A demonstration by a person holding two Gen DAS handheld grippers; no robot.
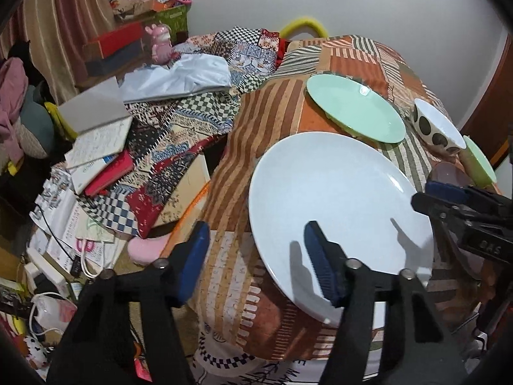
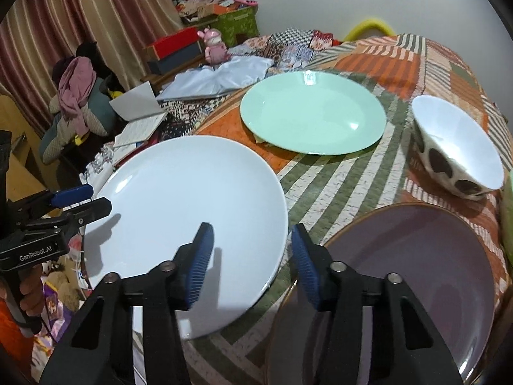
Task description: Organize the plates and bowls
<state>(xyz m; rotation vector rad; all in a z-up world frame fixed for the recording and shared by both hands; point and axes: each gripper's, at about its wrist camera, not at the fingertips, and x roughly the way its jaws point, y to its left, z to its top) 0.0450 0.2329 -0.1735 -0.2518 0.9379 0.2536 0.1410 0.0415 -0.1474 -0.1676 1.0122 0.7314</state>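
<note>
White plate (image 2: pixel 189 221) lies flat, lower left of the right wrist view, its near rim overhanging the table (image 2: pixel 323 179) edge, which likely leaves room for a finger underneath. Left gripper (image 1: pixel 256 261) and right gripper (image 2: pixel 251 261) both hover over it, jaws wide, holding nothing. Green plate (image 2: pixel 312 112) sits beyond, spotted bowl (image 2: pixel 455 147) upper right, purple plate (image 2: pixel 416 256) lower right: all separate, unstacked.

Left gripper (image 1: pixel 256 256) held low and level, jaws spread wide with blue pads (image 1: pixel 322 268) well apart. Right gripper (image 2: pixel 251 261) likewise parted, fingers pointed forward, nothing clamped. Each gripper seen side-on from the other's camera.
</note>
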